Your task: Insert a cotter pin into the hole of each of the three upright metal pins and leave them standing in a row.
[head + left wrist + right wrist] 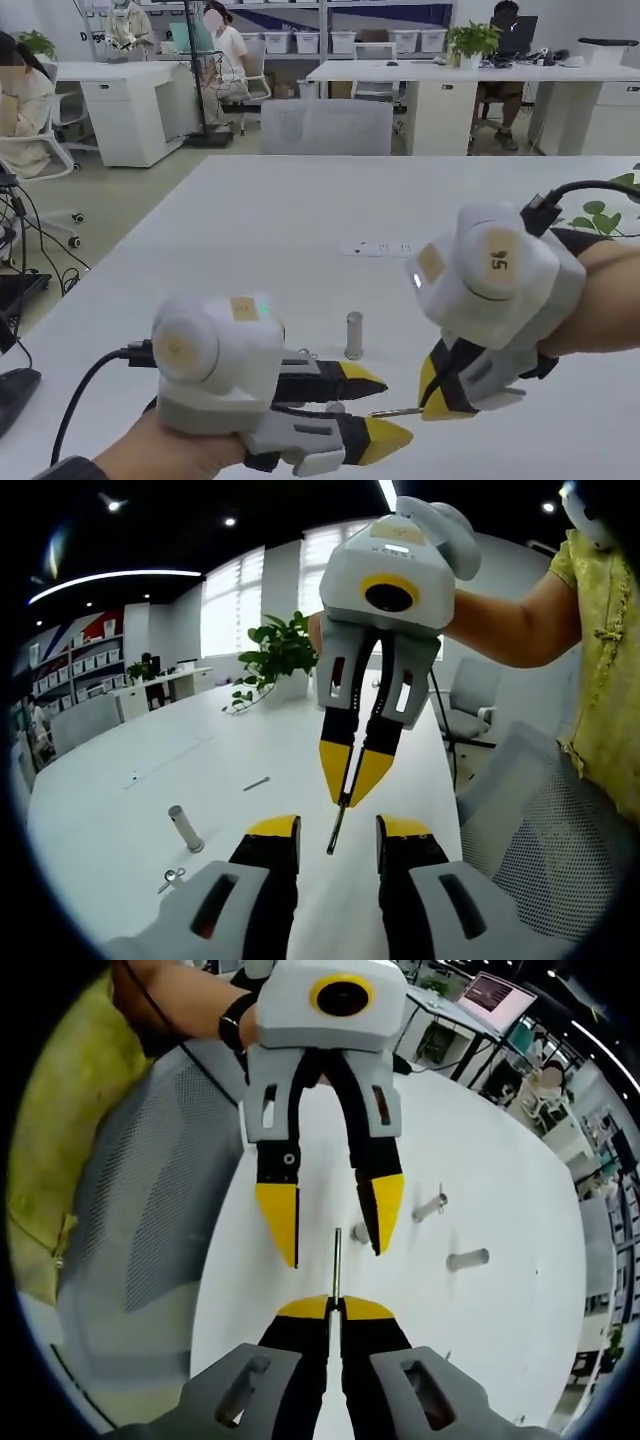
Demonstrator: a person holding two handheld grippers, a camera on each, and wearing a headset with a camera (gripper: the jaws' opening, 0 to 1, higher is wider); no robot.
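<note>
So, the right gripper [335,1307] has its jaws pressed together on a thin cotter pin [336,1260], holding it up off the white table [300,220]. The left gripper [337,828] is spread wide open, and the cotter pin's free end pokes into that gap. One metal pin [354,335] stands upright on the table just behind them.

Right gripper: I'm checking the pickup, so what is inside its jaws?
A cotter pin sticks out of the shut right gripper; its clamped end is hidden.
</note>
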